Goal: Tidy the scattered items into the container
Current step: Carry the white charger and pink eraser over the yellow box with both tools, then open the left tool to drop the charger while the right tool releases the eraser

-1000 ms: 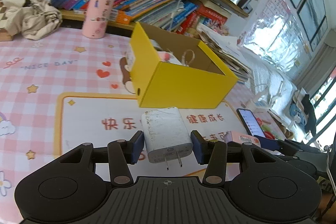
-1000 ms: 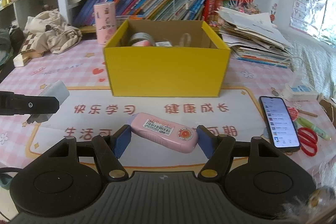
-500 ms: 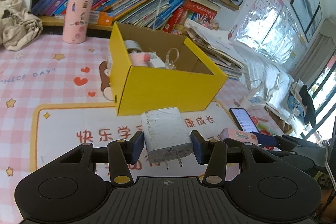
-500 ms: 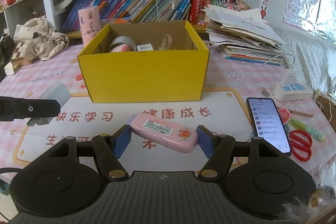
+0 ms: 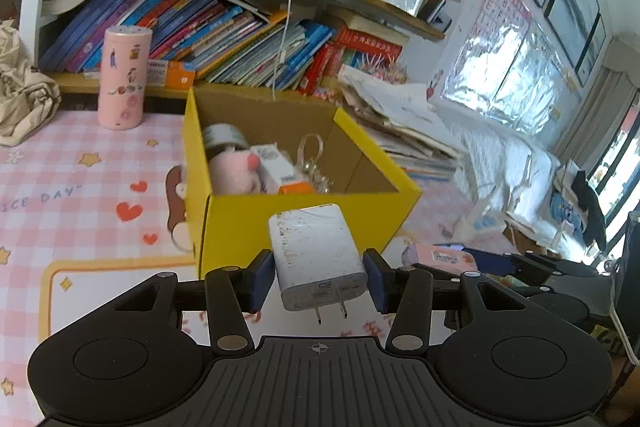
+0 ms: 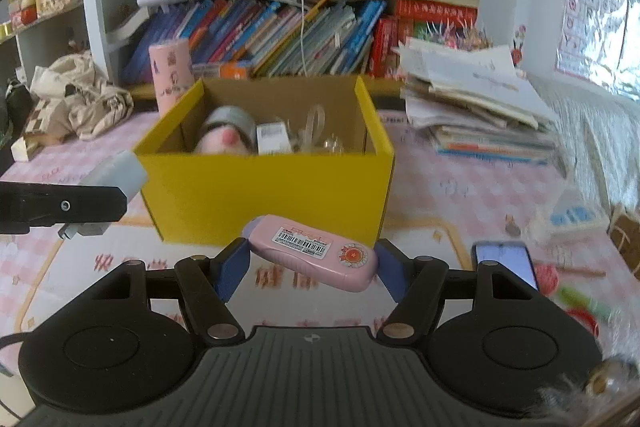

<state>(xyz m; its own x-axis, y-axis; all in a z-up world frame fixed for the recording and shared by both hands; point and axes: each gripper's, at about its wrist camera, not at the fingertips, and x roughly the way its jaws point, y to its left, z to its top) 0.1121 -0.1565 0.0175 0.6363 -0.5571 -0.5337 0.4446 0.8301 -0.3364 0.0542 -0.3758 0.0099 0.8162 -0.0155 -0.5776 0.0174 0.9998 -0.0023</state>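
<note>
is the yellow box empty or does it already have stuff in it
Not empty. The open-topped yellow box already holds a tape roll, a pink plush, a small white carton and something clear.

The right gripper [image 6: 310, 265] clamps a pink case [image 6: 314, 253] crosswise between its blue pads, barcode label up. Just ahead stands the open yellow box [image 6: 264, 195], with a tape roll [image 6: 236, 121], a plush toy and a small carton inside. Off to the left, the left gripper [image 6: 60, 205] holds a white charger [image 6: 114, 173]. A phone [image 6: 506, 261] lies to the right.
</note>
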